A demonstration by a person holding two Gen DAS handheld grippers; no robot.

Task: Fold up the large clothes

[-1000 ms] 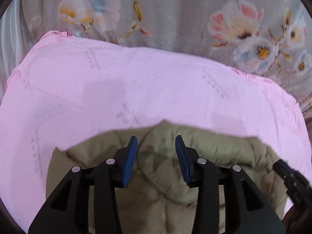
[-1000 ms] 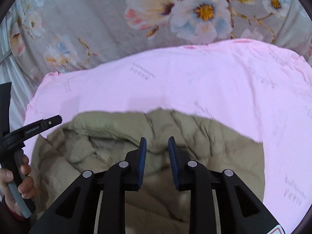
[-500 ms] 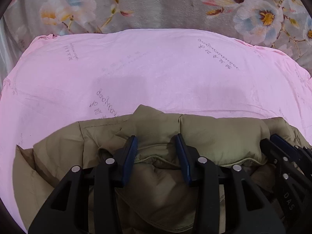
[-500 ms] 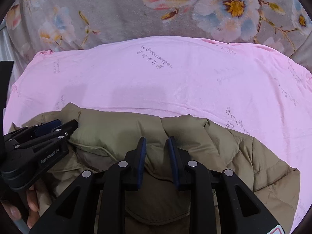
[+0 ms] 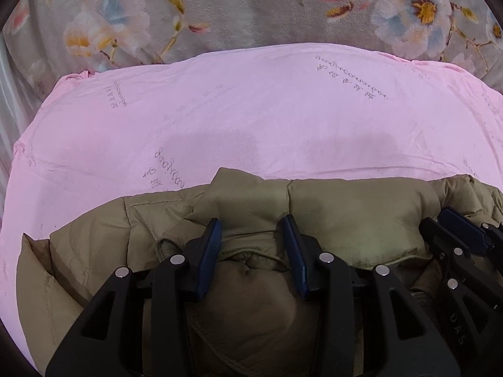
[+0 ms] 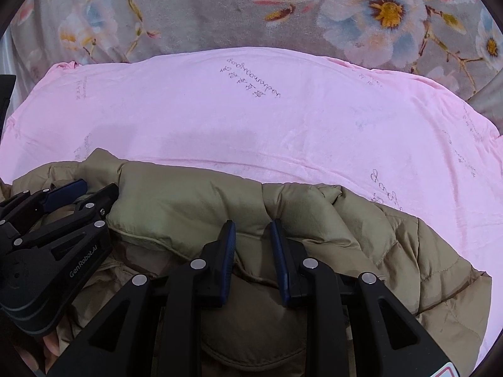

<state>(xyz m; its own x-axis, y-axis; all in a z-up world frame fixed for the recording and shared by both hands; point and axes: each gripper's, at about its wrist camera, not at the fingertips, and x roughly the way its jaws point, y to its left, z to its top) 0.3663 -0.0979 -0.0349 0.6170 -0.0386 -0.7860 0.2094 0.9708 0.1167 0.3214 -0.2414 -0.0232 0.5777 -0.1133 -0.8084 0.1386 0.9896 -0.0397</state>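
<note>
An olive padded jacket [image 5: 361,207] lies on a pink sheet [image 5: 251,119], its far edge folded into a thick roll; it also shows in the right wrist view [image 6: 188,198]. My left gripper [image 5: 251,229] has its jaws apart, astride a bunch of the jacket's edge. My right gripper [image 6: 251,232] stands beside it to the right, jaws a little apart with jacket fabric between them. Each gripper shows in the other's view, the right one [image 5: 462,235] and the left one [image 6: 63,201]. The jacket's near part is hidden under the grippers.
The pink sheet [image 6: 283,119] covers a grey flowered blanket [image 5: 251,9], which shows beyond it [image 6: 204,9]. Bare pink sheet lies ahead of the jacket and to both sides.
Both grippers have dropped down and forward with the jacket's edge, laying it onto the sheet. The two grippers are now closer together. The right jaws have opened slightly.
</note>
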